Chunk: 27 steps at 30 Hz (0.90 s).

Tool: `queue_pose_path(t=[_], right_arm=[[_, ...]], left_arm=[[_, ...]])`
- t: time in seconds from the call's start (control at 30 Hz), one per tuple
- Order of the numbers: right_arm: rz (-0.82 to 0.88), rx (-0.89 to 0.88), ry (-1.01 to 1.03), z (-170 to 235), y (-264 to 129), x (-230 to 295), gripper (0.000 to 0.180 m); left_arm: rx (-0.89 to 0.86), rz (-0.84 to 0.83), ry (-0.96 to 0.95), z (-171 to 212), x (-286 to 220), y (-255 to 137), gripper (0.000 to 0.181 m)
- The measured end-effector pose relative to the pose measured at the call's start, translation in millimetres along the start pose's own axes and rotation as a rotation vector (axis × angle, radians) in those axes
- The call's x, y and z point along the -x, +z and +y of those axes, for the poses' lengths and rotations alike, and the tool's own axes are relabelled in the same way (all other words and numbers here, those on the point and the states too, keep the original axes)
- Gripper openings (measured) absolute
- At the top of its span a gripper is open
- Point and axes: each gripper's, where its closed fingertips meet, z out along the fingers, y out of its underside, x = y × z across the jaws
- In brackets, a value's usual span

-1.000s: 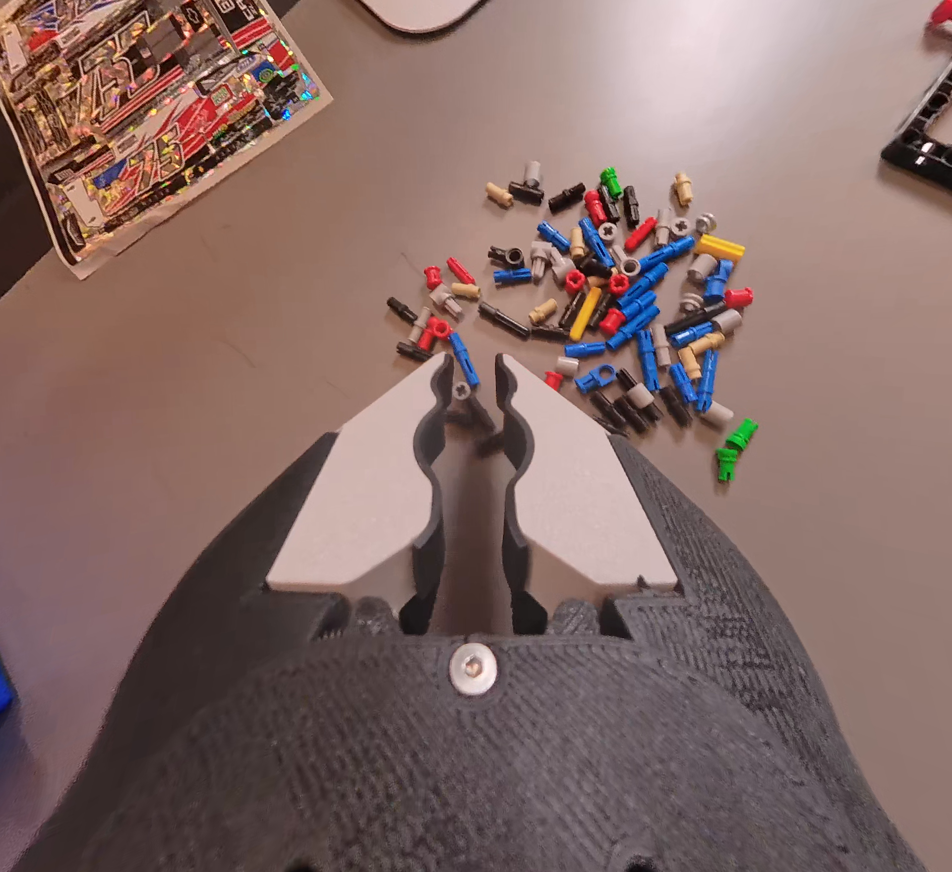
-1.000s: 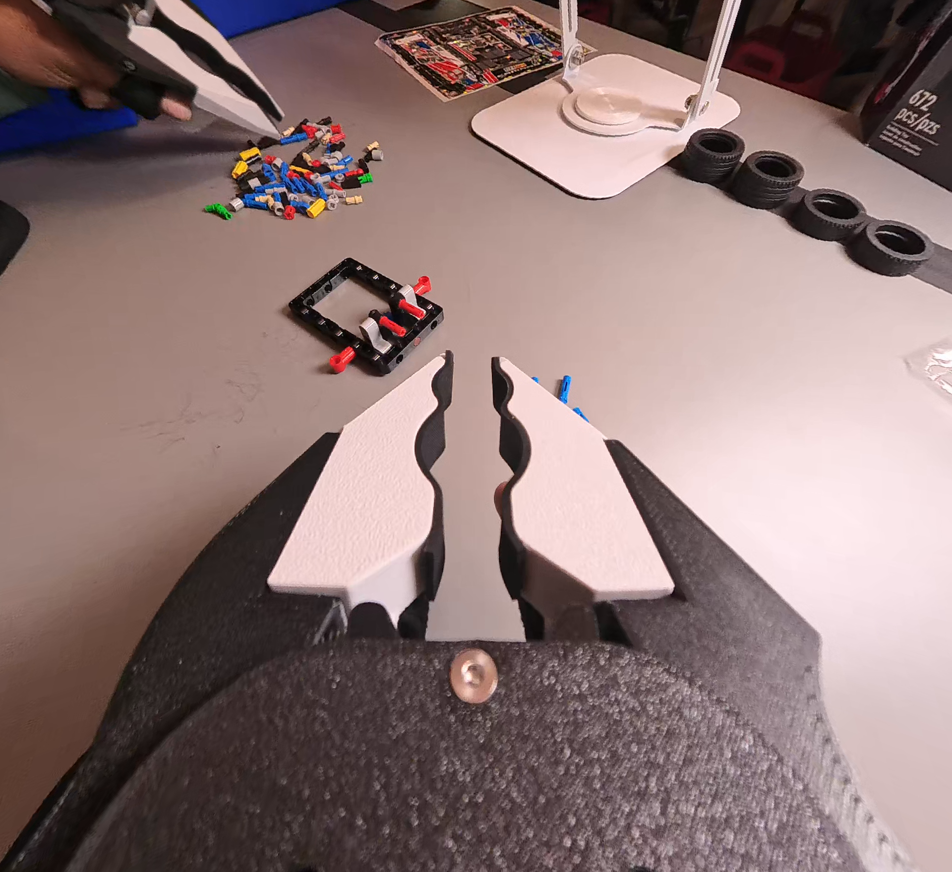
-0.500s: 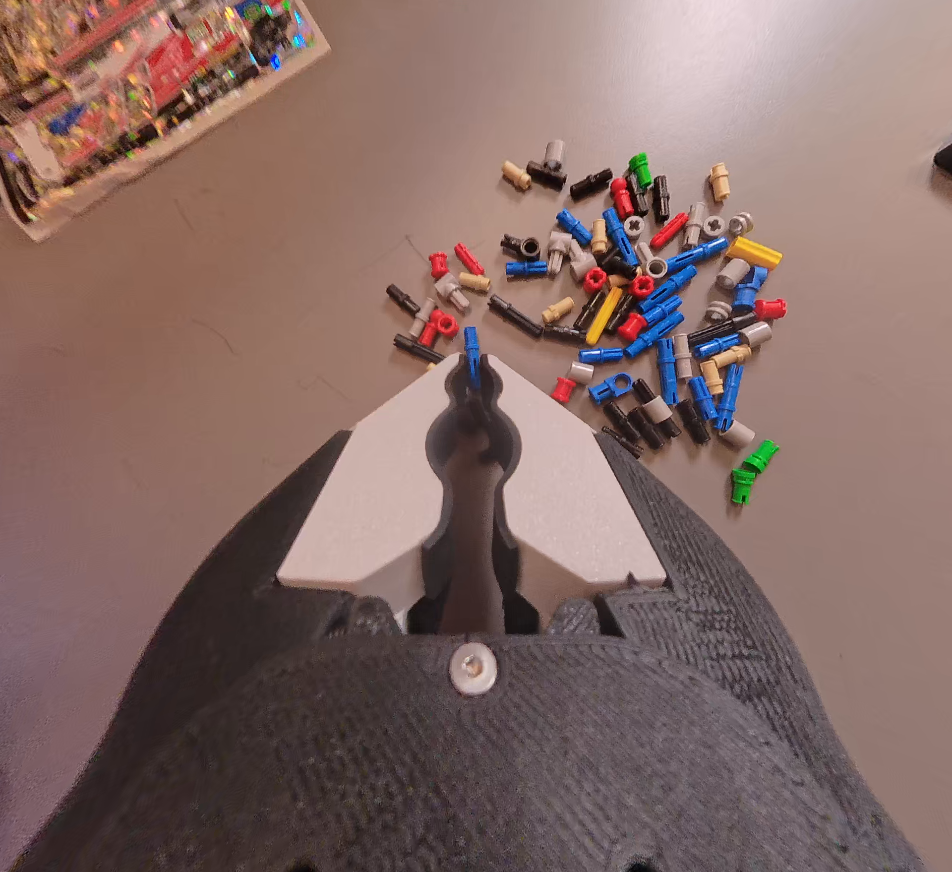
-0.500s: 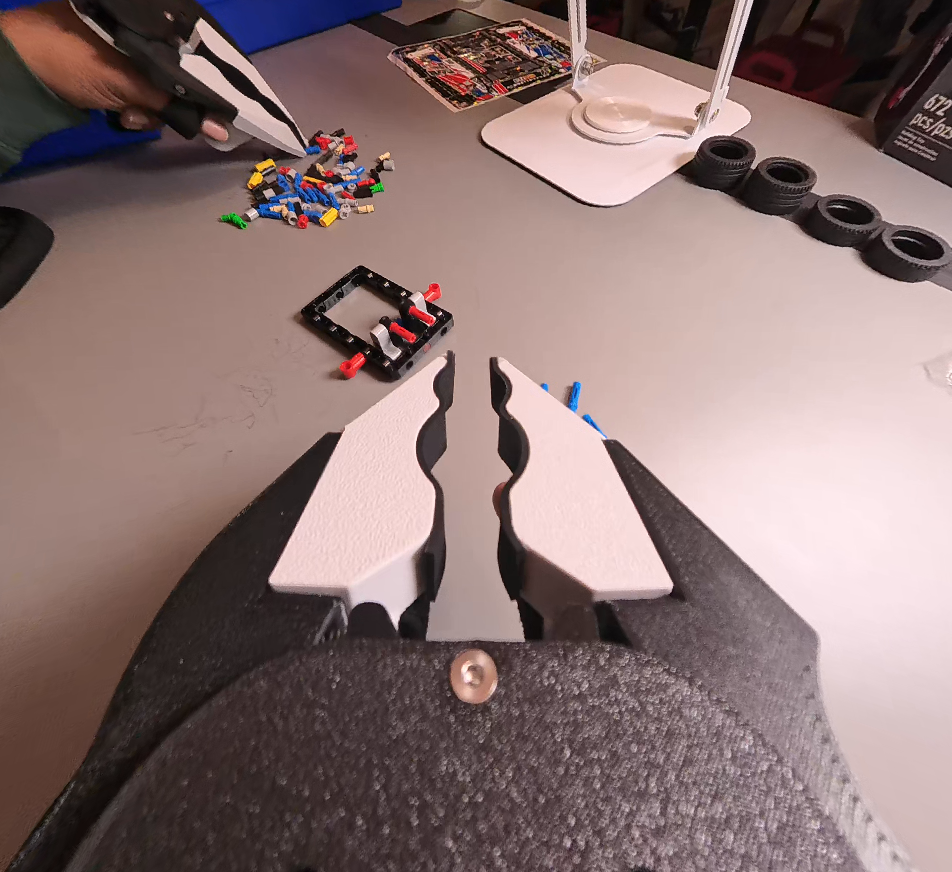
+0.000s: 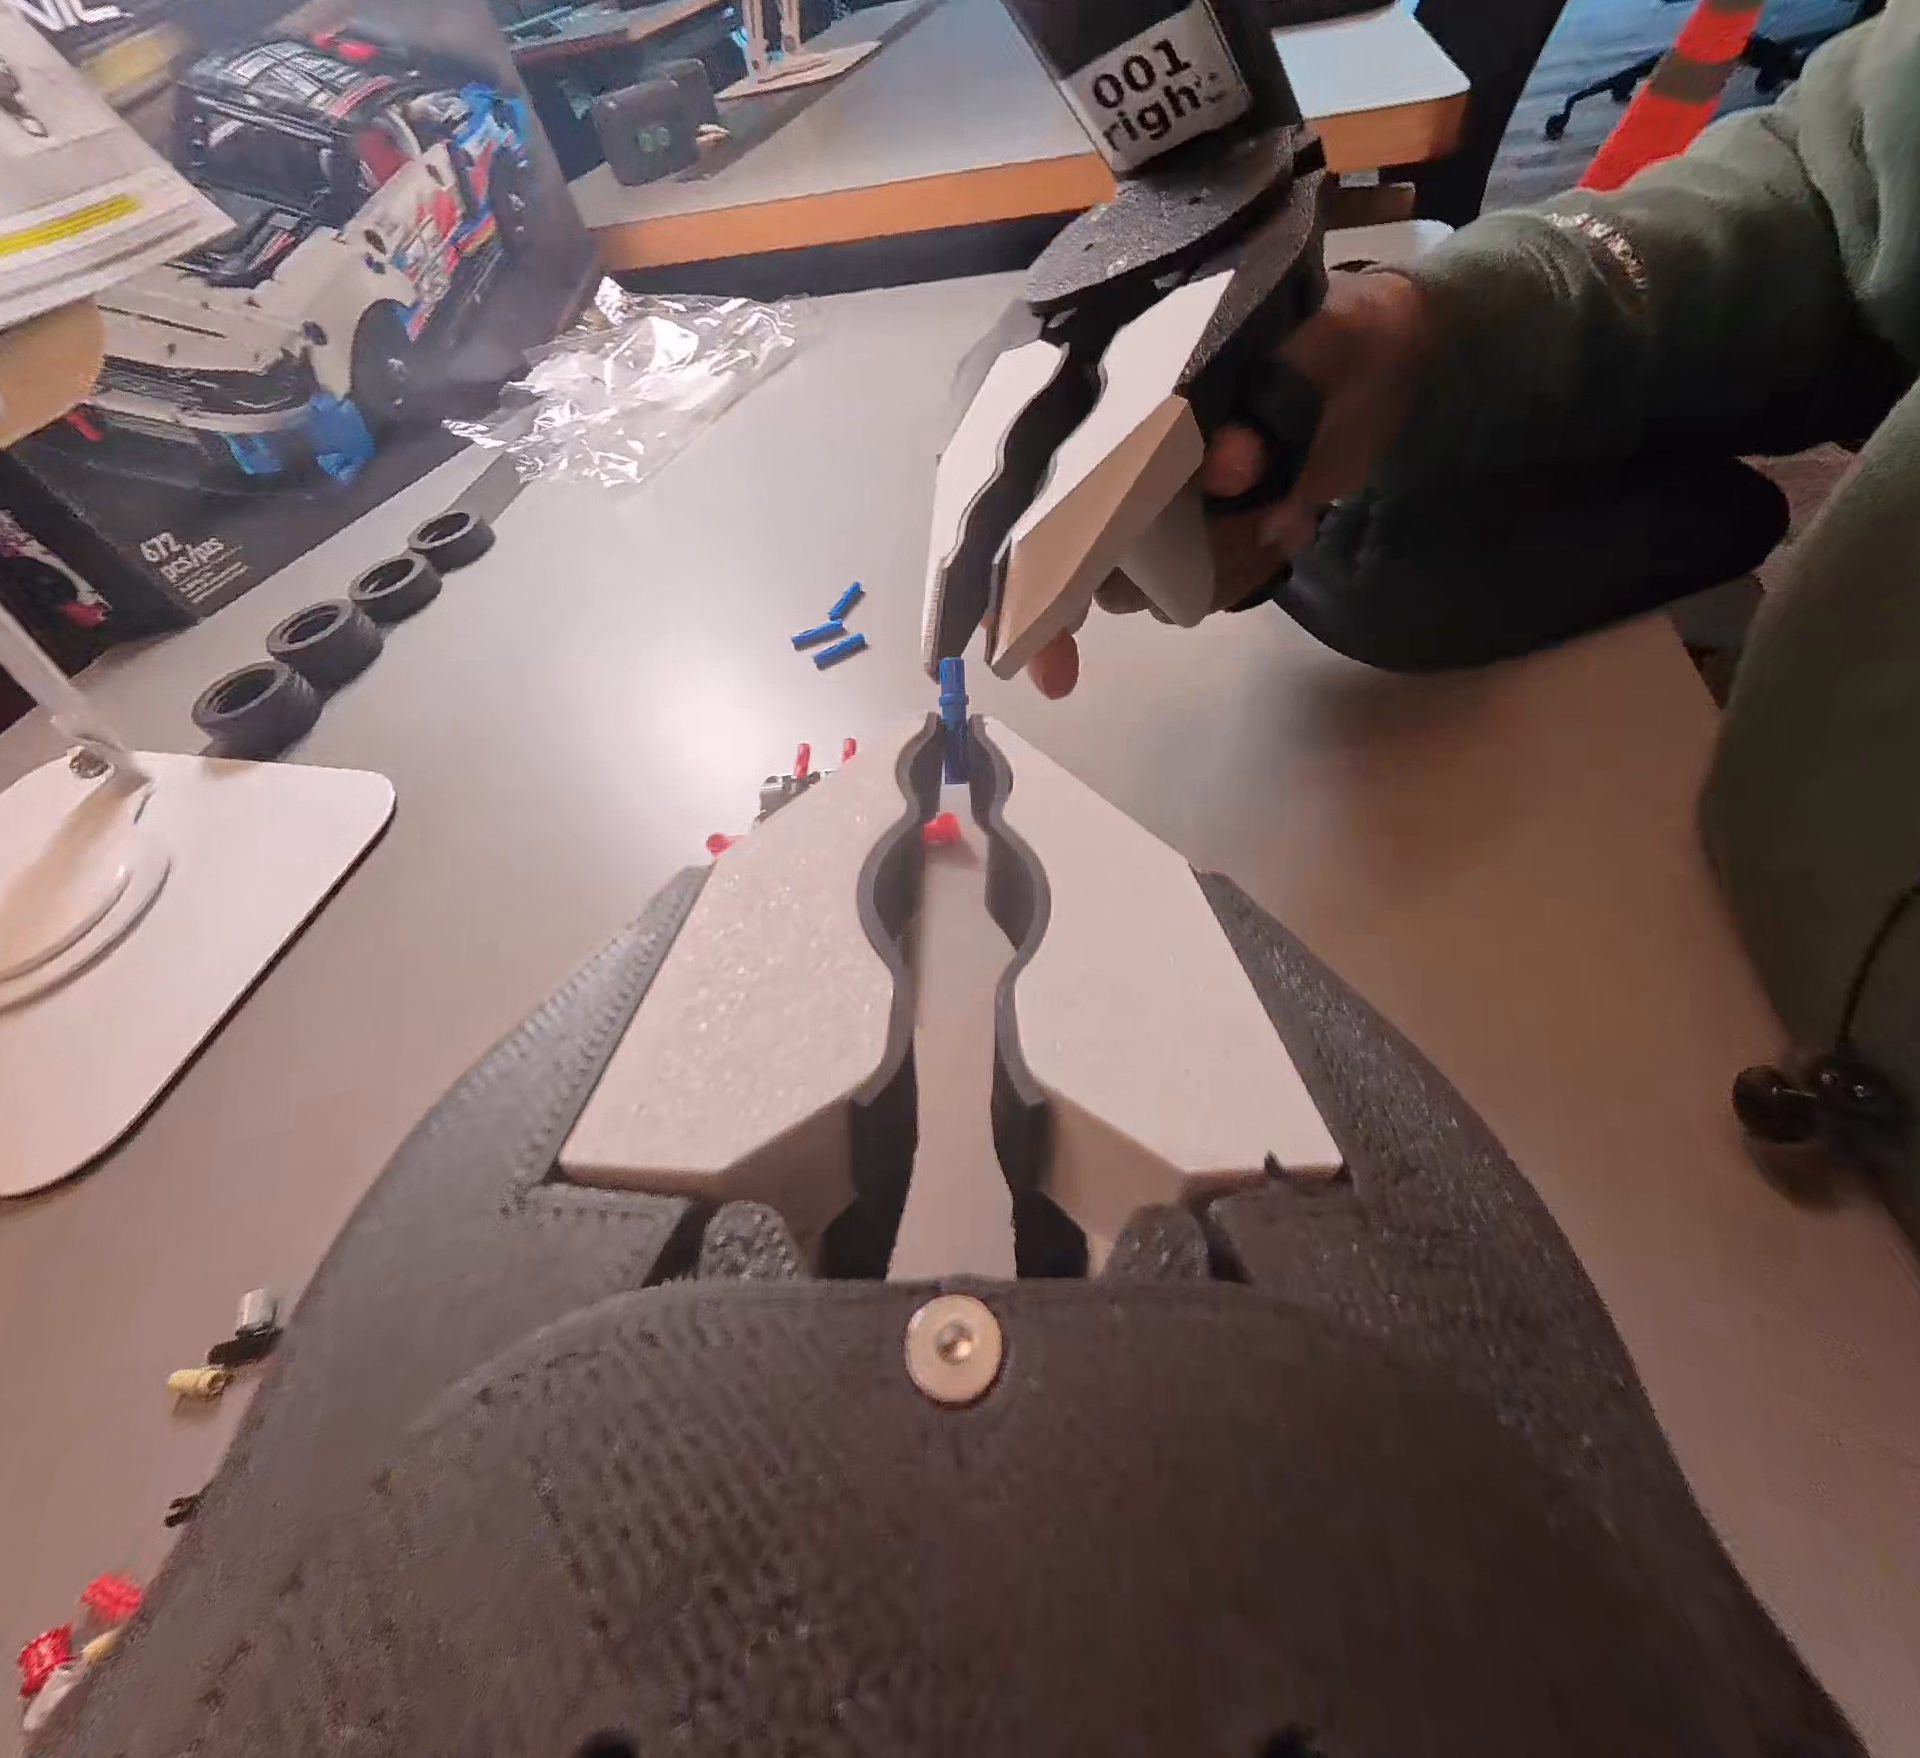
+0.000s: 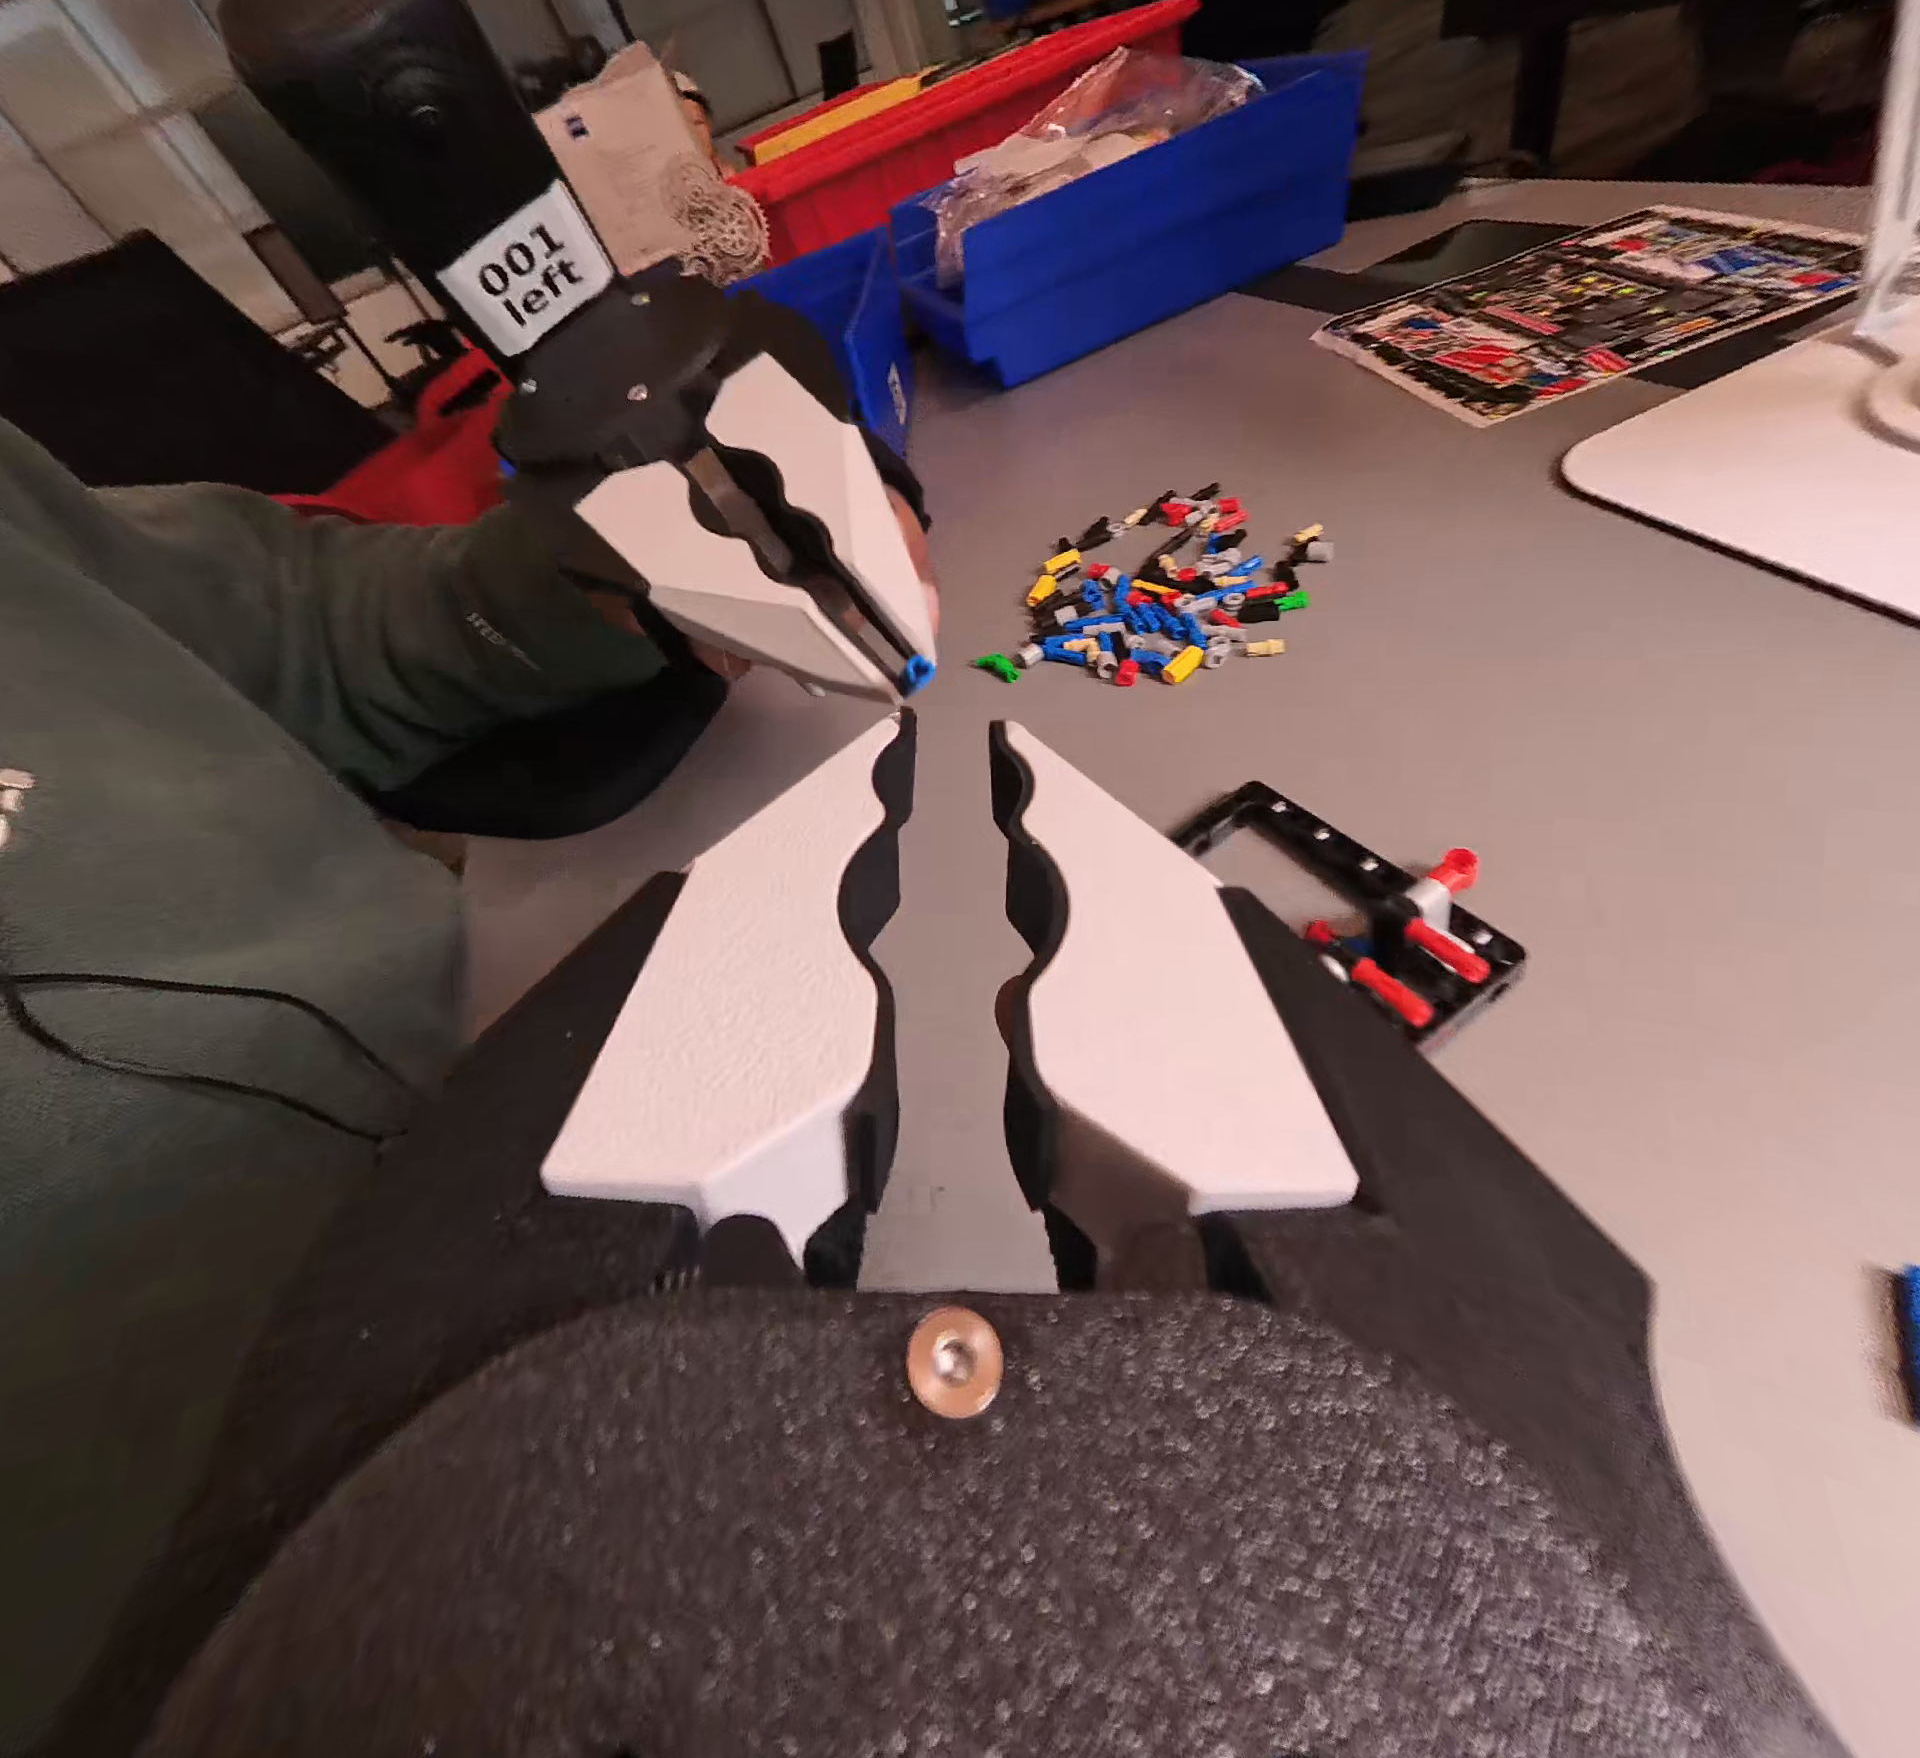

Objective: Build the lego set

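My left gripper (image 5: 954,734) is shut on a small blue pin (image 5: 951,700), held above the table with the pin sticking out past its tips. My right gripper (image 6: 951,721) is open and empty, and its tips sit just beside the pin. The right wrist view shows the left gripper (image 6: 912,678) with the blue pin (image 6: 917,669) directly ahead. A black frame with red pins (image 6: 1361,908) lies on the table to the right. A pile of small coloured pieces (image 6: 1164,607) lies beyond it.
Three loose blue pins (image 5: 831,633) lie on the table. Several black tyres (image 5: 343,617) line up by the set's box (image 5: 260,202). A white stand base (image 5: 156,929), a clear bag (image 5: 655,389), blue bins (image 6: 1122,254) and a sticker sheet (image 6: 1590,316) sit around the edges. My two grippers' fingertips are within a few centimetres of each other.
My left gripper shut on a blue pin at the pile, lifted it and carried it over to the right gripper. The right gripper turned left to face it and stayed open.
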Motion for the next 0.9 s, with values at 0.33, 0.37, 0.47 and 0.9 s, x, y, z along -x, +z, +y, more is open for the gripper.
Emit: queue_pose_path(t=[0.33,0.37,0.47,0.9], right_arm=[[-0.084,-0.021,-0.006,1,4,17,0.004],[-0.1,-0.024,0.005,1,4,19,0.007],[-0.101,-0.033,0.031,0,4,18,0.003],[0.375,0.203,-0.164,28,-61,-96,0.002]], left_arm=[[0.007,0.029,0.002,1,-13,3,0.002],[0.008,0.029,0.001,1,-14,3,0.003],[0.01,0.034,-0.001,2,-15,3,0.003],[0.004,-0.045,-0.14,11,13,-9,0.031]])
